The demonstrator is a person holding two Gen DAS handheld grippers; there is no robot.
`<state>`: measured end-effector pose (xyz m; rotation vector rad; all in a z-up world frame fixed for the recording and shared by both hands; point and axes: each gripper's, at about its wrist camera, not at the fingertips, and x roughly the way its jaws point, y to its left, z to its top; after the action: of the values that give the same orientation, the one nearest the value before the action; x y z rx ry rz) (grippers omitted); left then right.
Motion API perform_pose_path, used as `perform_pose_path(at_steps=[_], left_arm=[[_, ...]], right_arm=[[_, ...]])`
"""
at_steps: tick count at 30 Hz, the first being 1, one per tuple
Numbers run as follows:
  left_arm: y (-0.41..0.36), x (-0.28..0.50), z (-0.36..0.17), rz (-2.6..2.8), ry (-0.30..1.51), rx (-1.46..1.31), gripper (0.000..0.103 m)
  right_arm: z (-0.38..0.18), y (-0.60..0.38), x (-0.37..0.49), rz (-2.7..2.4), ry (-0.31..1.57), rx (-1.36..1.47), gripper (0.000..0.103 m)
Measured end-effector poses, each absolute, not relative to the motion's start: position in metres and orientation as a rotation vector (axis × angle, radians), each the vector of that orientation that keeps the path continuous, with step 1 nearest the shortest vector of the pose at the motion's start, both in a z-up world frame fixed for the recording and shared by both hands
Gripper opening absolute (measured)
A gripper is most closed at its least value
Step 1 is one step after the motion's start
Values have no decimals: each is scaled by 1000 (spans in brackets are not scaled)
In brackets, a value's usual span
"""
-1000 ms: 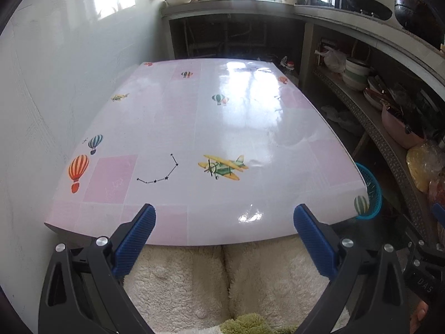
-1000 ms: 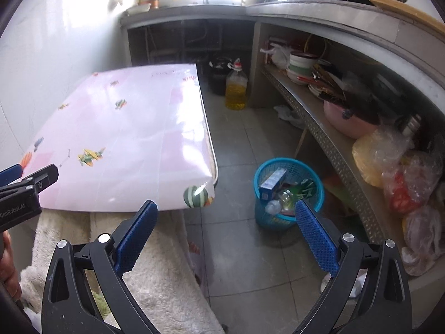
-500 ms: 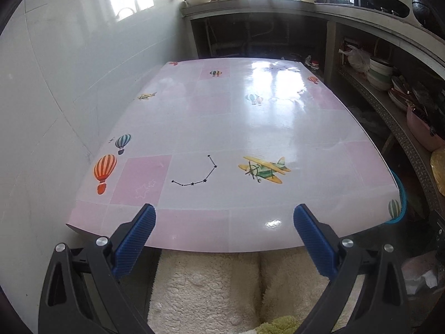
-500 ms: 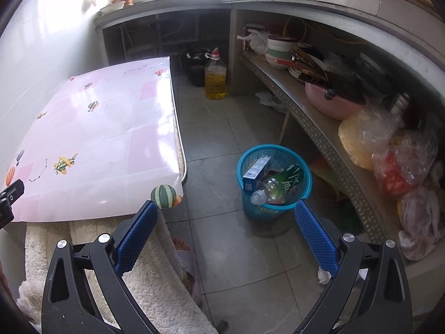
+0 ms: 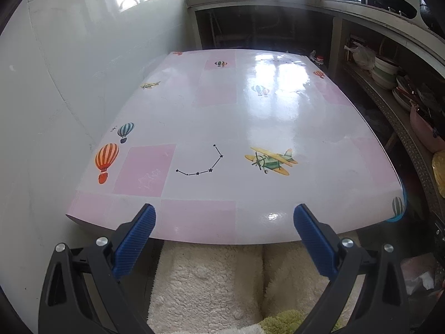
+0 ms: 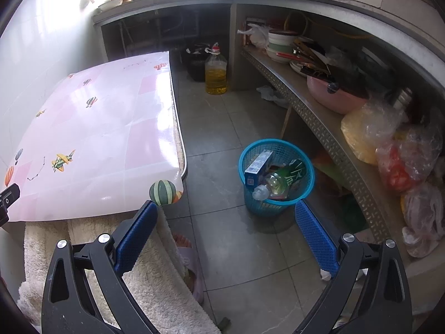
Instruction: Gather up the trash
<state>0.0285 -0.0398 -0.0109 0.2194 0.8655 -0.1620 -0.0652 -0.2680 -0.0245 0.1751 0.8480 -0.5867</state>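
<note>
A blue plastic basket [image 6: 300, 194] stands on the tiled floor right of the table. It holds a blue and white carton [image 6: 258, 164], a clear plastic bottle [image 6: 268, 185] and a green wrapper [image 6: 294, 168]. My right gripper [image 6: 226, 224] is open and empty, above the floor just in front of the basket. My left gripper [image 5: 224, 228] is open and empty at the near edge of the pink table [image 5: 236, 128], whose top shows only printed balloons and planes. The left gripper's tip [image 6: 8, 197] shows at the left edge of the right wrist view.
A white wall runs along the table's left side. A cluttered shelf [image 6: 319, 117] with bowls and plastic bags runs along the right. An oil bottle [image 6: 215, 73] stands on the floor beyond the table. A fluffy cream cover [image 5: 211, 284] lies below the table's near edge.
The right gripper has swung right and closer to the basket. The left gripper has turned left and nearer the table, so the basket has almost left its view. Both stayed open.
</note>
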Motion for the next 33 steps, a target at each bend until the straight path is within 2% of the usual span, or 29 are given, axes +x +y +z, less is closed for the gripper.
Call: perform_pose_path(at_steps=[33], left_arm=[[-40, 32, -17, -195, 904, 205, 97]], right_arm=[[-24, -261, -62, -584, 847, 163, 95]])
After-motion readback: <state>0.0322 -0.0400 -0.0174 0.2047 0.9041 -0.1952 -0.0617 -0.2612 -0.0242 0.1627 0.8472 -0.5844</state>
